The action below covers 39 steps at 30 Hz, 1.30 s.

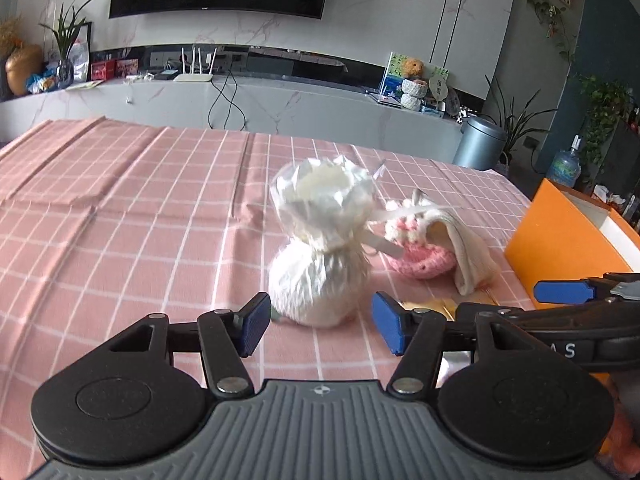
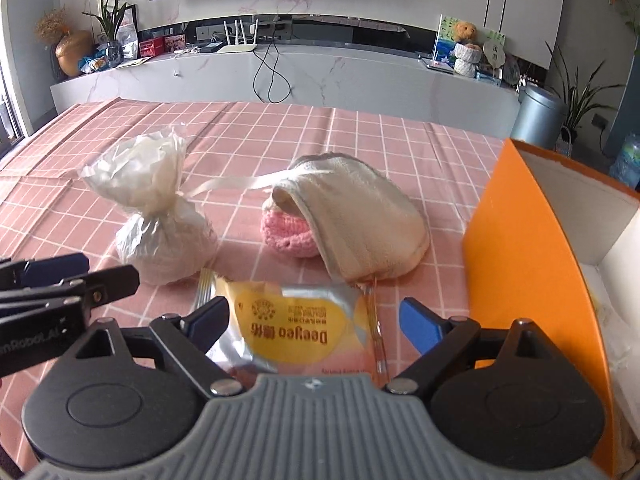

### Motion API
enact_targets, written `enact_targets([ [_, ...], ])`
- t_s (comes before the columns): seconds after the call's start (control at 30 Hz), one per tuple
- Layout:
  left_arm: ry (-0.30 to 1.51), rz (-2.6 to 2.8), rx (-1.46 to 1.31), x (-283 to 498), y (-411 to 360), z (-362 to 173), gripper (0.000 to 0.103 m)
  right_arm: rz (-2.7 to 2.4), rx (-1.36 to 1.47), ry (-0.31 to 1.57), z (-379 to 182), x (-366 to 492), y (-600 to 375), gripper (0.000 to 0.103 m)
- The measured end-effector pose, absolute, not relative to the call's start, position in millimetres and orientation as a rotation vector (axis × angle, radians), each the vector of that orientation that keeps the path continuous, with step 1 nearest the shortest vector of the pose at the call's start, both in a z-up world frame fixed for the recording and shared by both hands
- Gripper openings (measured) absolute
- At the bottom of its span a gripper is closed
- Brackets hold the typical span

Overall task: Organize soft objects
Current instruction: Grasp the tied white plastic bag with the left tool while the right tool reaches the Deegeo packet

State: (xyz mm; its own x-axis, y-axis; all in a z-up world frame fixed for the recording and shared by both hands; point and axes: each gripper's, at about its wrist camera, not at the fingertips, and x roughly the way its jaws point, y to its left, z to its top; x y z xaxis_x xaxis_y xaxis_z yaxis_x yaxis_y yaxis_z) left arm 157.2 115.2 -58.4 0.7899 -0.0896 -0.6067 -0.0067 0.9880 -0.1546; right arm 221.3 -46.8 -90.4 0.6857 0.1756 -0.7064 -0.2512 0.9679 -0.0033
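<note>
A white tied pouch with a ribbon stands upright on the pink checked tablecloth. My left gripper is open just in front of its base, and neither pad touches it. To the pouch's right, a pink knitted piece lies half under a cream cloth. In the right wrist view, a yellow and silver snack packet lies flat between the fingers of my right gripper, which is open wide with its pads off the packet. The pouch, the knitted piece and the cloth lie beyond it.
An open orange box with a white inside stands at the table's right edge, close beside my right gripper. The left gripper's fingers reach in from the left of the right wrist view. Past the table are a marble ledge and a grey bin.
</note>
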Motion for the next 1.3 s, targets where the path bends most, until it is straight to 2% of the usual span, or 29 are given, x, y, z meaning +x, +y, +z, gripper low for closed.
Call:
enact_targets([
  [0.07, 0.646, -0.047, -0.137, 167, 115, -56, 0.069, 0.233, -0.101, 0.774, -89, 228, -43, 0.082],
  [0.13, 0.639, -0.057, -0.113, 179, 115, -56, 0.072, 0.226, -0.099, 0.776, -88, 235, -41, 0.082],
  [0.37, 0.622, -0.062, -0.082, 205, 109, -64, 0.072, 0.218, -0.089, 0.797, -91, 245, -44, 0.081],
  [0.5, 0.63, -0.076, -0.072, 209, 107, -65, 0.06, 0.227, -0.083, 0.808, -93, 244, -46, 0.081],
  [0.63, 0.631, -0.083, -0.066, 209, 106, -63, 0.051, 0.228, -0.081, 0.815, -95, 243, -46, 0.081],
  [0.9, 0.611, -0.092, -0.038, 193, 104, -47, 0.049, 0.213, -0.05, 0.82, -95, 237, -53, 0.081],
  [1.3, 0.655, -0.097, -0.05, 146, 104, -45, 0.049, 0.169, 0.155, 0.88, -98, 202, -75, 0.095],
])
